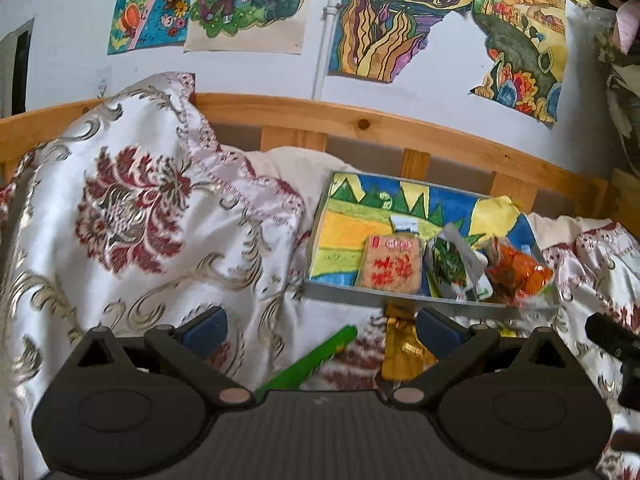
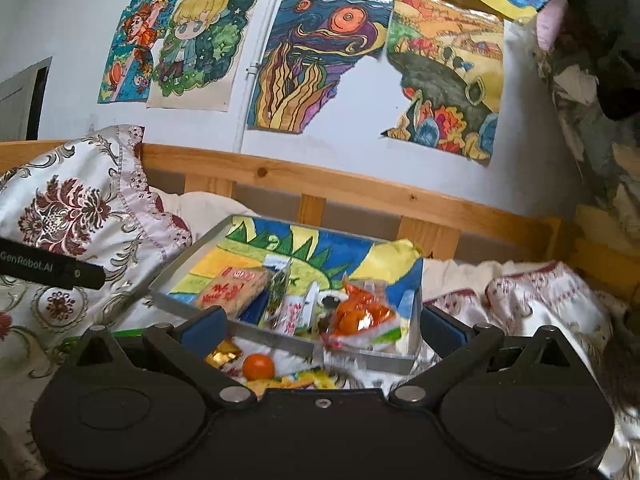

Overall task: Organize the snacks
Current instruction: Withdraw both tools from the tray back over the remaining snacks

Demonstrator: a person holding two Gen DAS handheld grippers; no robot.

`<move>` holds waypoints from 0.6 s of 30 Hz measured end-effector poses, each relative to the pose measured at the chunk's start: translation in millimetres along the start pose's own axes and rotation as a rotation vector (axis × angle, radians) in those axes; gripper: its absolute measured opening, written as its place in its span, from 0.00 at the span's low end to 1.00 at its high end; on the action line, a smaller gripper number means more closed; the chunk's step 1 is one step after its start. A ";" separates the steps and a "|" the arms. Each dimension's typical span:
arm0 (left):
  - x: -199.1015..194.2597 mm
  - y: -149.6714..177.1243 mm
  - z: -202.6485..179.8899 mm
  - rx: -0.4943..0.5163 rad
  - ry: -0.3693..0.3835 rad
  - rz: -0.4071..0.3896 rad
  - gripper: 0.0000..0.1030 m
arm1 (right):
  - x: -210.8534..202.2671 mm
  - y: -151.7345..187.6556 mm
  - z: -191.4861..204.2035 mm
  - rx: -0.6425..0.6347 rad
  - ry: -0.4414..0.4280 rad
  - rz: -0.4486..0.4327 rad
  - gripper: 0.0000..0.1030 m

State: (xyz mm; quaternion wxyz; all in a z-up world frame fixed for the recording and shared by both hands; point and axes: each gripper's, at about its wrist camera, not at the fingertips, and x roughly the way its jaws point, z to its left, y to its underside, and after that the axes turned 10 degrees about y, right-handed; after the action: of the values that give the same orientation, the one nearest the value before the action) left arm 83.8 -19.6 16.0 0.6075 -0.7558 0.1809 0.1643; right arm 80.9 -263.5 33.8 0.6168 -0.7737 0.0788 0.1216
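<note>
A grey tray (image 1: 344,293) lined with a colourful drawing lies on the bed; it also shows in the right wrist view (image 2: 276,340). In it lie a tan biscuit pack (image 1: 390,266) (image 2: 236,289), a green packet (image 1: 452,266) (image 2: 278,286) and an orange packet (image 1: 518,270) (image 2: 360,314). My left gripper (image 1: 320,330) is open and empty, short of the tray, above a green packet (image 1: 312,360) and a gold wrapper (image 1: 402,350). My right gripper (image 2: 320,330) is open and empty at the tray's near edge, above an orange ball (image 2: 258,367) and a gold wrapper (image 2: 222,354).
A large floral pillow (image 1: 152,200) leans at the left against the wooden bed rail (image 1: 360,124). Floral bedding (image 2: 540,296) lies to the tray's right. Drawings hang on the wall (image 2: 320,60). Dark clothing (image 2: 600,40) hangs at the far right.
</note>
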 end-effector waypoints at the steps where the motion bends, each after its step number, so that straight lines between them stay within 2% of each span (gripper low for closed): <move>1: -2.3 2.5 1.2 -0.001 -0.001 0.006 0.99 | -3.7 1.0 0.2 0.006 -0.001 0.006 0.99; 10: -16.3 24.4 15.8 -0.034 -0.007 0.090 0.99 | -29.0 11.8 9.6 0.026 -0.021 0.067 0.99; 18: -19.1 35.6 21.0 -0.021 -0.016 0.135 0.99 | -31.5 23.5 20.6 0.025 -0.067 0.146 0.99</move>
State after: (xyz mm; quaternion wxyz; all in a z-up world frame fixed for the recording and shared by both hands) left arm 49.5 -4.7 -10.0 0.5886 -0.7467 0.2250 0.2130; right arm 42.5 -249.7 16.4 0.6181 -0.7537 0.1156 0.1912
